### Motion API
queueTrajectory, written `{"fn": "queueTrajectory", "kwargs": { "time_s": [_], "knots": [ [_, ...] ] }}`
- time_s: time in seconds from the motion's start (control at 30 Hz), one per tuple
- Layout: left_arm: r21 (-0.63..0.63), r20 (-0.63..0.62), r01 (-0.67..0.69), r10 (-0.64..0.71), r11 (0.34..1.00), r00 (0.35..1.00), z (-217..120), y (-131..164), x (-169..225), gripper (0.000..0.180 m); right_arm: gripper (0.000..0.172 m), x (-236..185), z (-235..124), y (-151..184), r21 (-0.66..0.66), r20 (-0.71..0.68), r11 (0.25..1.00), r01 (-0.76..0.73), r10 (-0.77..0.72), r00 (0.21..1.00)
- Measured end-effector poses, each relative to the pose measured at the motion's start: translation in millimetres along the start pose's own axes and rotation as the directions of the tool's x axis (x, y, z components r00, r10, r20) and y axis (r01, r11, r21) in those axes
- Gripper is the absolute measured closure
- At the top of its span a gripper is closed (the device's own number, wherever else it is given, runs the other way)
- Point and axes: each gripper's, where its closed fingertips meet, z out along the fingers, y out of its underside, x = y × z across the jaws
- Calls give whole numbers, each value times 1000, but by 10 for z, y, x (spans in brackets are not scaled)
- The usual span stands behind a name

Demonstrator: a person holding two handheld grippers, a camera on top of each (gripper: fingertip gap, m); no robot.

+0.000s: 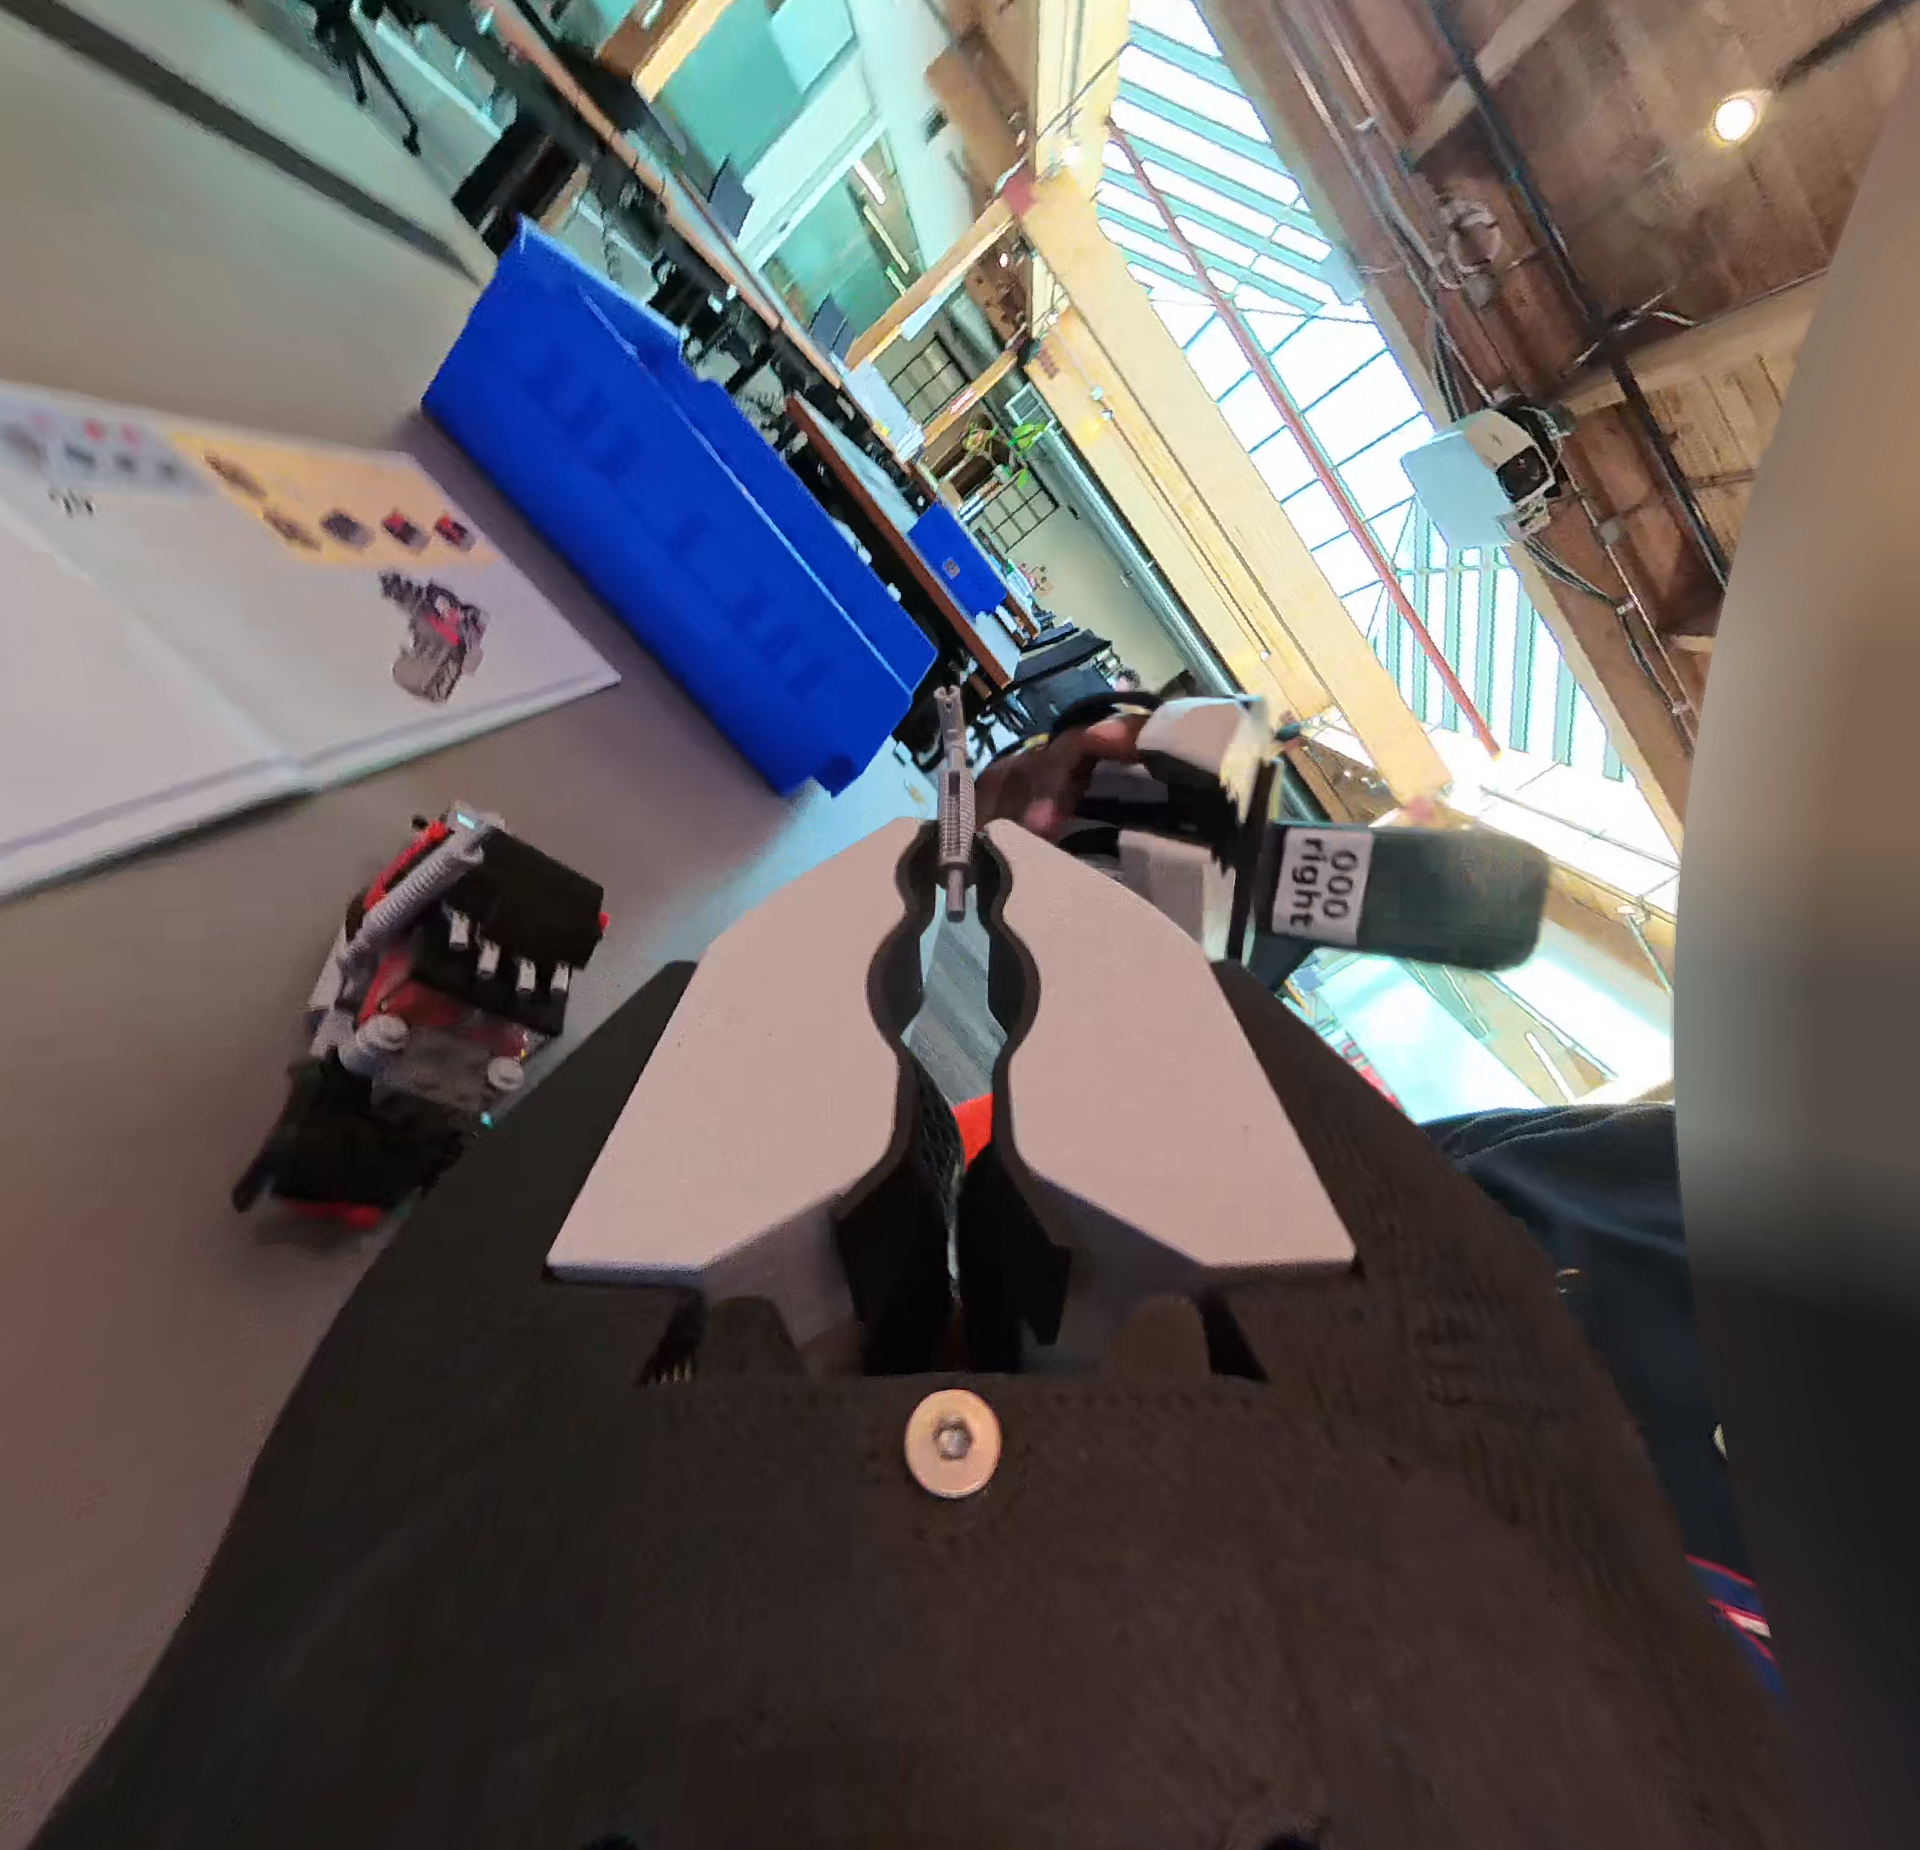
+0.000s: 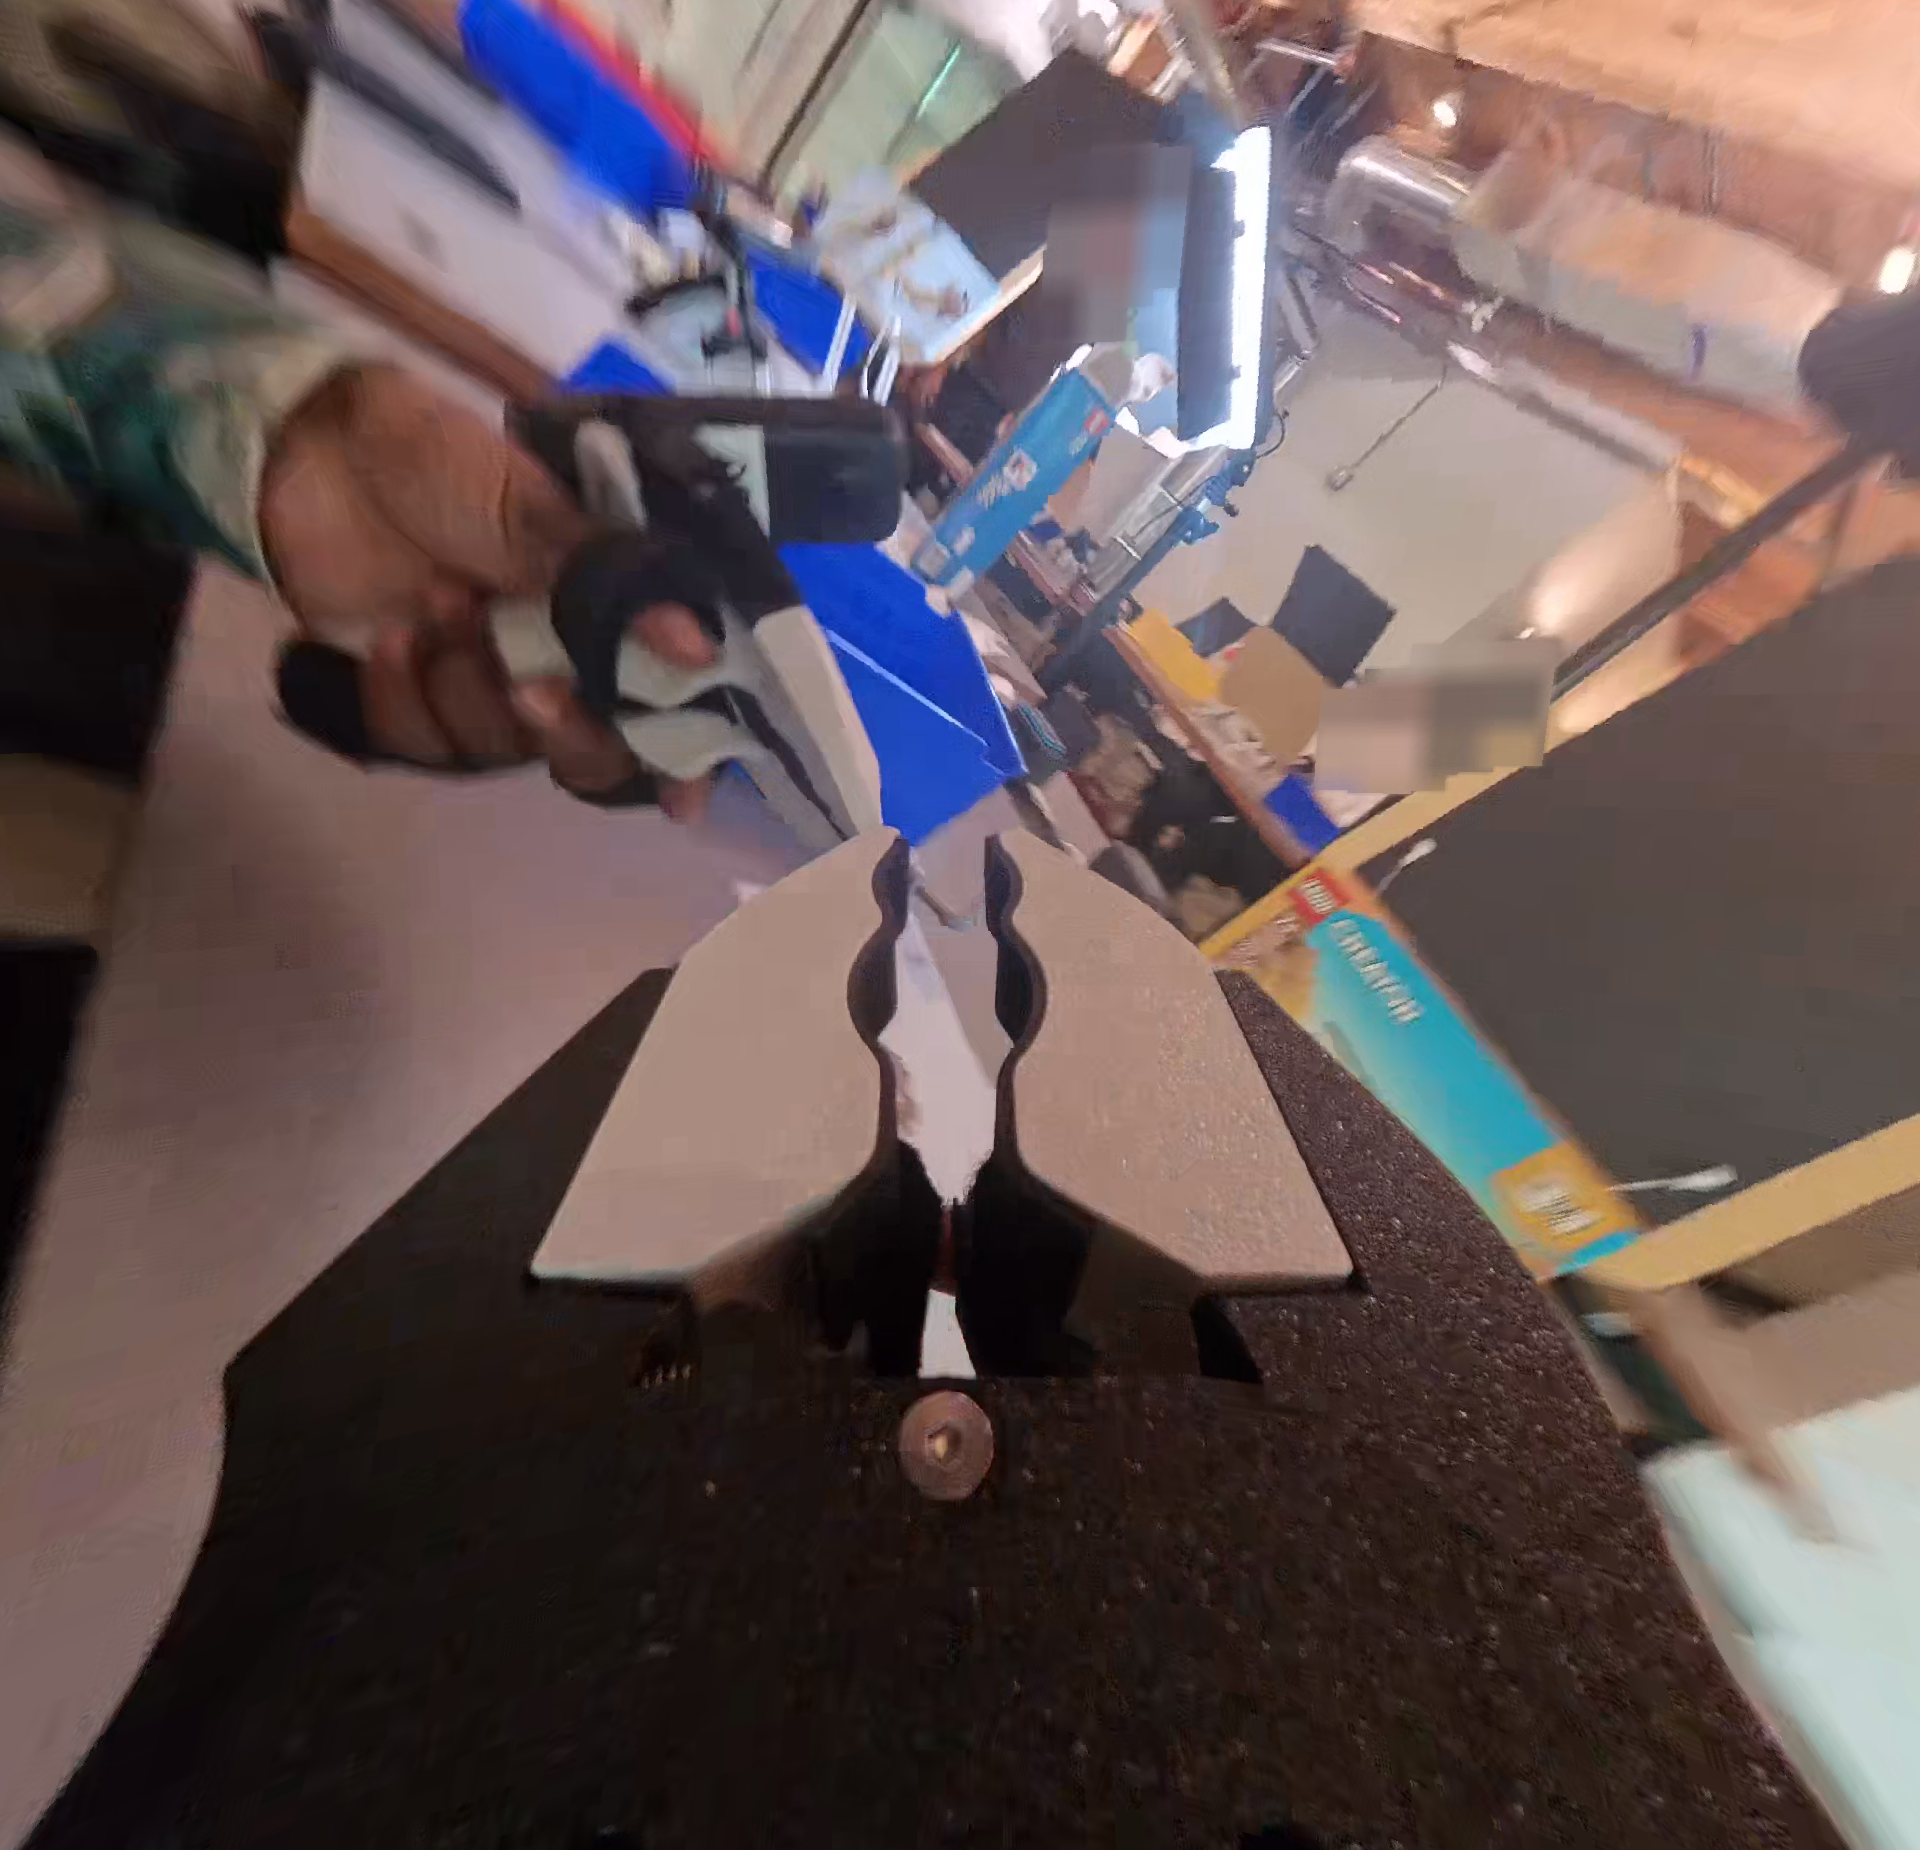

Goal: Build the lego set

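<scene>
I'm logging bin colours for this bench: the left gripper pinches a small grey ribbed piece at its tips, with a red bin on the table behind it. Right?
Not quite: the bin is blue, not red, as the left wrist view shows. The left gripper does pinch the small grey ribbed piece at its tips, with the bin on the table behind.

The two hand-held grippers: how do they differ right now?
The left hand-held gripper pinches a thin grey ribbed rod at its fingertips; the right hand-held gripper holds nothing, with a gap between its fingers. The left view is fairly sharp, with a red-and-black brick model beside it; the right view is motion-blurred. Both share pale grey fingers on black bodies.
</scene>
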Motion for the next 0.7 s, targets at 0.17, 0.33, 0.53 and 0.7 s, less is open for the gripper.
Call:
{"fn": "queueTrajectory", "kwargs": {
  "time_s": [0.17, 0.33, 0.53, 0.7],
  "knots": [
    [-32, -43, 75, -76, 997, 996, 111, 71, 115, 174, 156, -125, 189, 168, -170, 27, 902, 396, -397, 917],
    [3, -97, 131, -130, 991, 987, 135, -16, 234, 173, 163, -46, 189, 116, -141, -33, 929, 341, -349, 937],
    [-36, -32, 62, -63, 997, 997, 169, 44, 213, 174, 158, -77, 153, 142, -170, -25, 882, 440, -450, 893],
    [7, -82, 4, -4, 1000, 997, 150, -18, 298, 170, 165, -60, 160, 106, -173, -22, 899, 403, -413, 911]
  ]
}}
